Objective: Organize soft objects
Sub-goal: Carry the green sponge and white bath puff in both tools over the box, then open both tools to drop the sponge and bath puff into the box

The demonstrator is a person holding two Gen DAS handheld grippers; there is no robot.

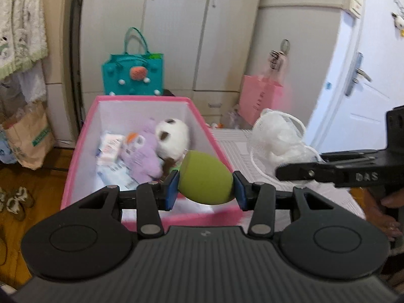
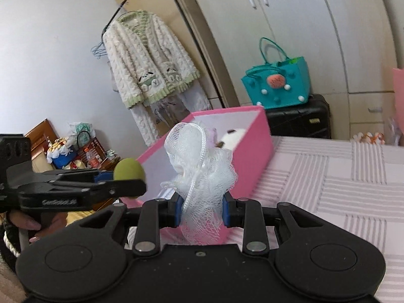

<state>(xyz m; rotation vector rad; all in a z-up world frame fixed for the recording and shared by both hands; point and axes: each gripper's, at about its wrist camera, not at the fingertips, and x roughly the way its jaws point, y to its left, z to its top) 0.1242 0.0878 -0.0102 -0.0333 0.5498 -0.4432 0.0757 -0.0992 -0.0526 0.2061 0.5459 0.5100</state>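
Room: we see a bedroom with pale wardrobe doors (image 1: 176,30), a white door (image 1: 366,75) at the right and a wooden floor (image 1: 38,184) at the left.
Bed: our striped pink-and-white bedspread (image 2: 341,176) carries the box.
Pink box: the open pink box (image 1: 83,151) sits at the bed's edge; inside we make out a white-and-brown plush (image 1: 173,136), a purple plush (image 1: 141,154) touching it, and some printed packets (image 1: 111,149) beside them.
Left gripper: our left gripper (image 1: 205,185) is clamped on a green egg-shaped sponge (image 1: 205,178) — the blue pads (image 1: 171,189) press its two sides, leaving only the sponge's width between them. We see it over the near end of the box.
Right gripper: our right gripper (image 2: 202,210) is closed on a white mesh bath pouf (image 2: 199,161), its blue pads (image 2: 176,210) pinching the lower netting; the pouf's cord loop stands up above. It hangs in front of the box's near corner, just beside the sponge.
Hands: we catch fingers (image 2: 27,224) wrapped on the left gripper's handle, and part of a hand (image 1: 390,212) behind the right one.
Background: a teal felt bag (image 2: 277,85) rests on a black suitcase (image 2: 300,118) — a fluffy cream cardigan (image 2: 149,60) hangs by the wall, and a pink paper bag (image 1: 260,96) stands near the wardrobe.
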